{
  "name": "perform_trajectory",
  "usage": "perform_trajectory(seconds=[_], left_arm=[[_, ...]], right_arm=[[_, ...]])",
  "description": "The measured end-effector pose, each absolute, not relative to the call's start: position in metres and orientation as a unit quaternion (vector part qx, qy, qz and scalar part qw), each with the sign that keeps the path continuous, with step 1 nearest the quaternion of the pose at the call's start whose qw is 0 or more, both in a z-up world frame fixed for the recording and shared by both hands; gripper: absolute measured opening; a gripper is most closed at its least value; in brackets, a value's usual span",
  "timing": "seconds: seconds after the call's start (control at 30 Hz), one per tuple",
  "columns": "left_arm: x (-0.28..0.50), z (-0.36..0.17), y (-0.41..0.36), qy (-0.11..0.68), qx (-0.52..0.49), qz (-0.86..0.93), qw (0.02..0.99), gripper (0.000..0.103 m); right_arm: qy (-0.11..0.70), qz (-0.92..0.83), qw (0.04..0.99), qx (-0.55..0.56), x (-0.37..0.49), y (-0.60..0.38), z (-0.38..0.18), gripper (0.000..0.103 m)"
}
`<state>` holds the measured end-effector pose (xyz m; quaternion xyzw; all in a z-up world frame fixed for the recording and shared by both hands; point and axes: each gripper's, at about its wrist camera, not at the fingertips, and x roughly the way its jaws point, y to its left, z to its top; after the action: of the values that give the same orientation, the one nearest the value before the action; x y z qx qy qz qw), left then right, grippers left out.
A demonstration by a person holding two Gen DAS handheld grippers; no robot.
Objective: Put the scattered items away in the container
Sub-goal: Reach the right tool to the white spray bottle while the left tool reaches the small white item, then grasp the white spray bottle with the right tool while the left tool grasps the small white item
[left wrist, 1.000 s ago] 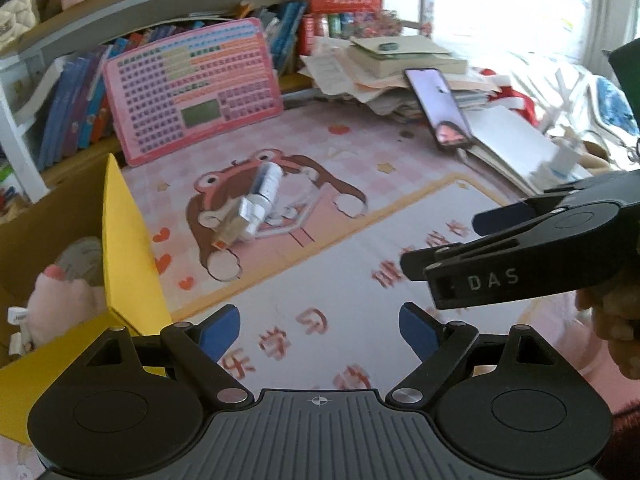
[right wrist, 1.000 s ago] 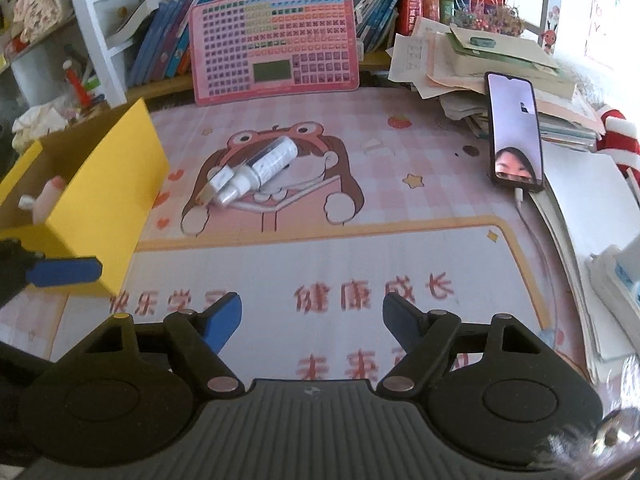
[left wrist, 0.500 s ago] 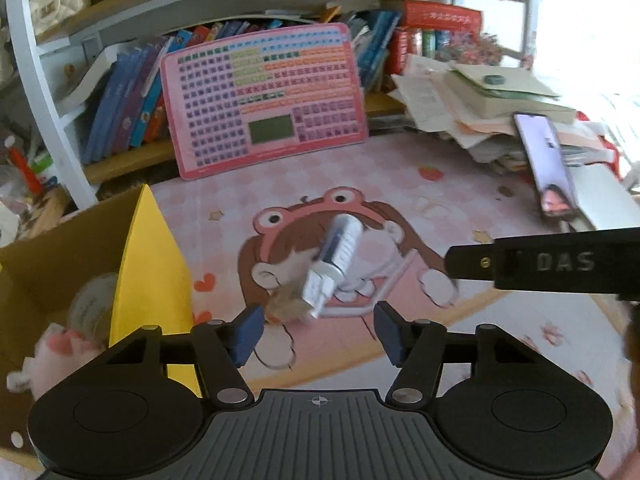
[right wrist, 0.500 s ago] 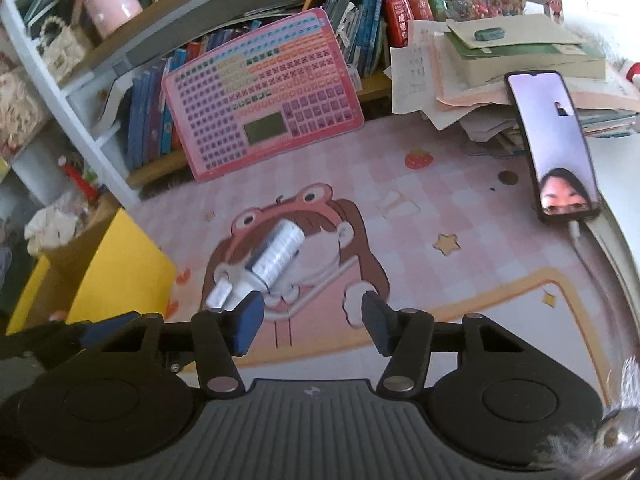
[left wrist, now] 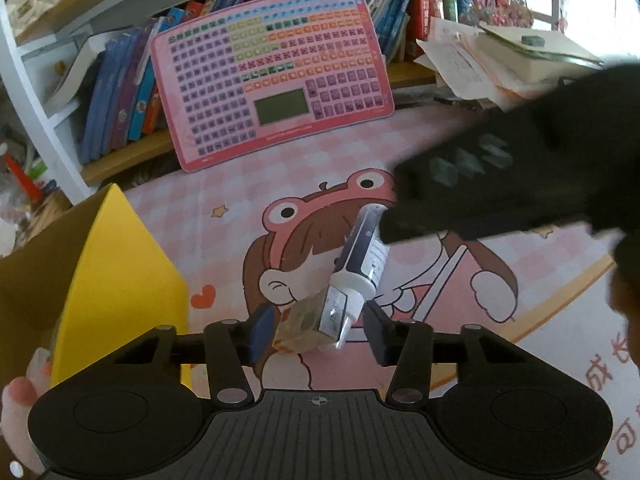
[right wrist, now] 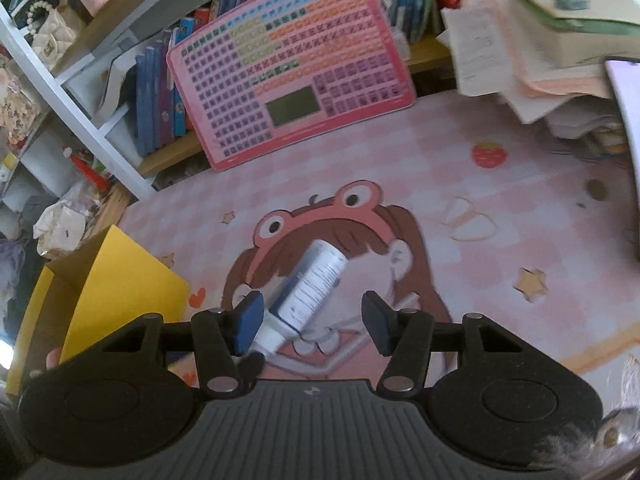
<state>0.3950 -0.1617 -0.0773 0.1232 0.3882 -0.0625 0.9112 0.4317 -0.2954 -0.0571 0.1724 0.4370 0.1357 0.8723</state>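
Note:
A white bottle with a dark label [left wrist: 364, 248] lies on the pink cartoon mat [left wrist: 224, 184], its cap end against a small clear square bottle [left wrist: 304, 328]. My left gripper [left wrist: 320, 330] is closing around that small bottle and the cap; the left pad is at the bottle's side and a thin gap shows at the right pad. My right gripper [right wrist: 312, 322] is open astride the white bottle's body [right wrist: 316, 284], which lies nearer its left finger. From the left wrist it shows as a blurred black shape [left wrist: 480, 192] over the bottle's far end. The cardboard box with a yellow flap [left wrist: 116, 272] stands at the left.
A pink plush toy [left wrist: 16, 396] lies in the box. A pink key-grid board [left wrist: 272, 76] leans on the bookshelf at the back. Stacked papers and books [left wrist: 500, 60] fill the back right, and a phone [right wrist: 628, 120] stands at the right edge.
Both grippers have come forward and down onto the two bottles. The left jaws have narrowed around the small bottle; the right jaws narrowed earlier and now straddle the white bottle.

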Motion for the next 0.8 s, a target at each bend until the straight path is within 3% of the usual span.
perform_trajectory(seconds=[0.17,0.3,0.43,0.73,0.8], left_arm=[[0.4,-0.084,-0.164,0.389,0.139,-0.049,0.909,0.04],[0.401,-0.085,-0.165,0.384,0.148,-0.047,0.91,0.024],[0.4,-0.085,-0.165,0.379,0.156,-0.049,0.911,0.023],[0.392,-0.078,-0.16,0.376,0.134,-0.066,0.914,0.019],[0.388,-0.077,-0.159,0.378,0.126,-0.076,0.914,0.019]], right_arm=[[0.461,0.147,0.858,0.172,0.464,-0.283,-0.071,0.054],[0.486,0.136,0.843,0.185,0.478,-0.274,-0.086,0.054],[0.493,0.126,0.842,0.177,0.482,-0.264,-0.097,0.054],[0.463,0.138,0.867,0.123,0.469,-0.263,-0.086,0.024],[0.451,0.138,0.875,0.106,0.462,-0.27,-0.079,0.007]])
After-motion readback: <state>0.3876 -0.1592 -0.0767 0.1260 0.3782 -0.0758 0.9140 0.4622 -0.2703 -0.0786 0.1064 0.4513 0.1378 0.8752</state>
